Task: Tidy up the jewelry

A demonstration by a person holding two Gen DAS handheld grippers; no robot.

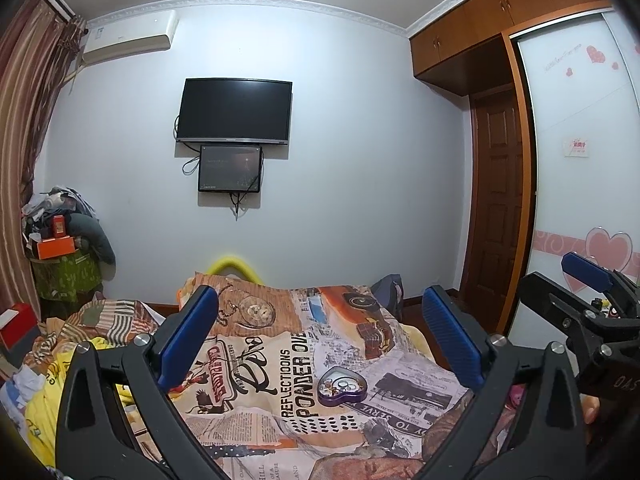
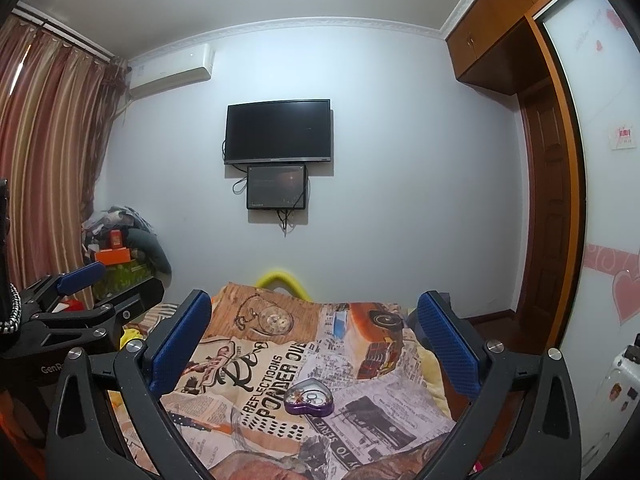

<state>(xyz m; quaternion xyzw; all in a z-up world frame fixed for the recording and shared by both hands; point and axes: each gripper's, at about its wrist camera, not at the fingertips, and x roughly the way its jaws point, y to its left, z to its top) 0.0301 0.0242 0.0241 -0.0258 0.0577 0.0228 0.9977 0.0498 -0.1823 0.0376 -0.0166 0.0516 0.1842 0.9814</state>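
Low in the frame, a purple heart-shaped jewelry box (image 1: 341,386) sits on the printed bedspread (image 1: 280,360); left gripper (image 1: 320,336) and right gripper (image 2: 316,340) hover released, empty.

The right gripper (image 2: 316,336) is held above a printed bedspread (image 2: 280,364), its blue fingers (image 2: 448,346) spread wide and empty. A purple heart-shaped jewelry box (image 2: 308,397) (rings and small pieces inside) is seen lying open on the bedspread between them. The left gripper (image 2: 86,280) is seen at the left edge.

TV (image 1: 235,111) on wall | air conditioner (image 1: 130,38) | printed bedspread (image 1: 280,360) | curtain (image 2: 44,152)
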